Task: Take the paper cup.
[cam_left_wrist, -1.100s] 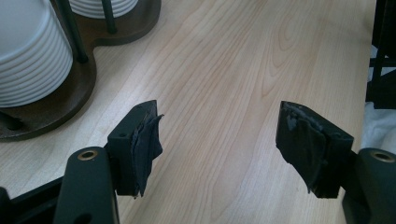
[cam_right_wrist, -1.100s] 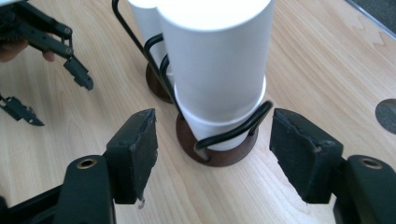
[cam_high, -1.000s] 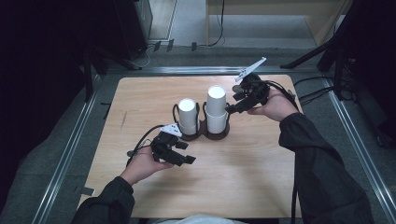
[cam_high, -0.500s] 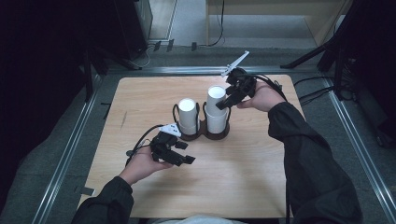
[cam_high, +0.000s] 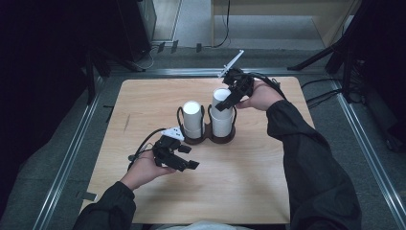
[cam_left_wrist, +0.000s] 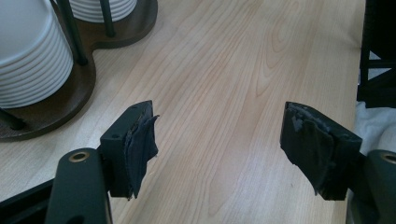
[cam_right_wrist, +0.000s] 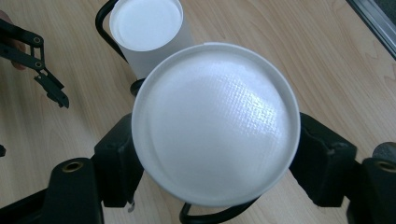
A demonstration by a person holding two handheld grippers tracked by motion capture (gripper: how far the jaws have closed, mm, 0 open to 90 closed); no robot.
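Two stacks of white cups stand in a dark holder [cam_high: 218, 139] mid-table, right gripper [cam_high: 229, 100] on the right stack's top cup [cam_high: 221, 98]; left gripper [cam_left_wrist: 219, 149] spread, empty, having just opened; right jaws, just narrowed, pinch the light, crushable cup [cam_right_wrist: 215, 122] at its sides, likely best gripped gently there.

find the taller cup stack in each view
high view: taller stack, just right of centre on the table.
left gripper view: top edge, left of centre, cut off by the frame.
right gripper view: the big white disc in the middle.
shared landmark: the shorter stack right beside it.
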